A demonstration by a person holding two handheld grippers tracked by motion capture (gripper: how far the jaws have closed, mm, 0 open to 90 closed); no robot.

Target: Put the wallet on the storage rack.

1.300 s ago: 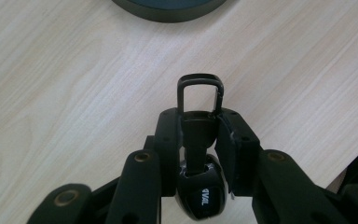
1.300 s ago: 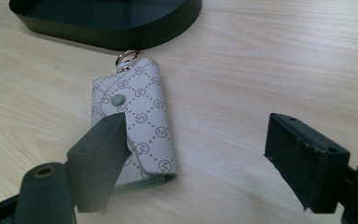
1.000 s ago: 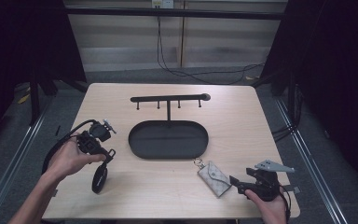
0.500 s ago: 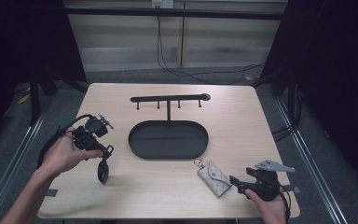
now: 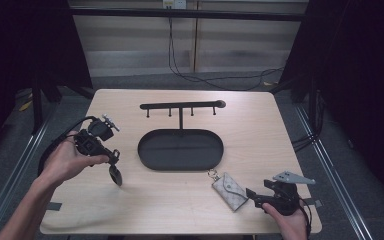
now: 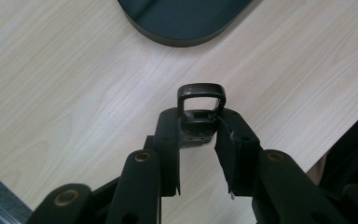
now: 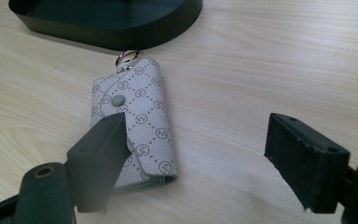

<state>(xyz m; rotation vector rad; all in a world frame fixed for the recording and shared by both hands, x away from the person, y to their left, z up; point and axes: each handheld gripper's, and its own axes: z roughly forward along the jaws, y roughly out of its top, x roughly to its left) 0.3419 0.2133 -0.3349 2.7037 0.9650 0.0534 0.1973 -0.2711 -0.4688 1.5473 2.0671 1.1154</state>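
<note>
My left gripper (image 5: 114,159) is shut on the metal loop end of a dark key fob (image 5: 115,175), which dangles from it just over the table, left of the black oval tray (image 5: 180,167). In the left gripper view the fob's loop (image 6: 201,93) sticks out past the pads of that gripper (image 6: 198,126). A grey patterned key pouch (image 5: 229,190) with a small ring lies flat near the front right. My right gripper (image 5: 252,194) rests open just right of it. In the right gripper view the pouch (image 7: 140,116) lies beside the left jaw of the gripper (image 7: 196,126), untouched.
A T-shaped rack with several hooks (image 5: 180,106) rises from the back of the oval tray, whose rim also appears in the left gripper view (image 6: 182,18) and the right gripper view (image 7: 107,18). Bare wood surrounds the tray. Table edges are close to both hands.
My left hand has risen with the key fob, which now hangs higher and a little nearer the tray. The right gripper and the pouch have not moved.
</note>
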